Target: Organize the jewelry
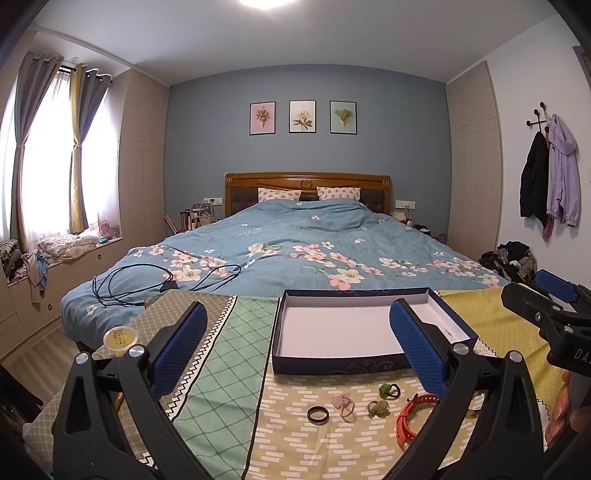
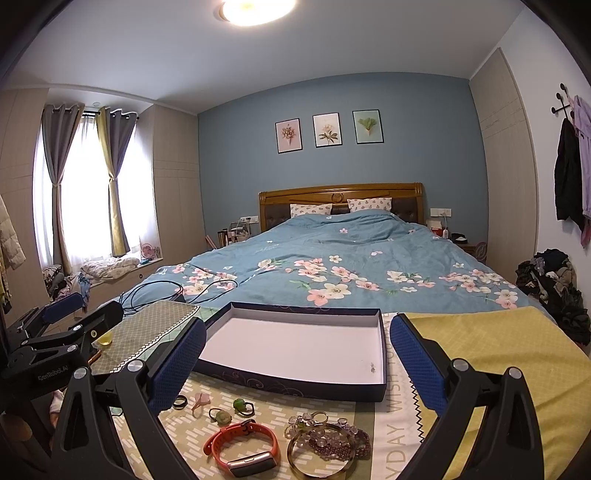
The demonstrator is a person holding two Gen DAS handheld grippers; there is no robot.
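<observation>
Now | left gripper (image 1: 297, 345) fingers apart | right gripper (image 2: 297, 360) fingers apart | box (image 2: 295, 345) empty

Bed (image 1: 295, 251): wooden headboard, blue quilt with pink and white flowers, two patterned pillows (image 1: 308, 194).
Cable (image 1: 147, 282): black, coiled on the quilt's near left corner.
Wall: three framed flower prints (image 1: 303, 116) above the headboard.
Window (image 1: 44, 158): bright, grey and yellow curtains, crumpled bedding on the sill.
Coat hooks (image 1: 548, 173): a black and a lilac jacket.
Clothes pile (image 2: 554, 284): on the floor, right of the bed.
Ceiling lamp (image 2: 255, 11): lit.
Desk cloth (image 1: 229, 354): patchwork of green, beige and yellow.
</observation>
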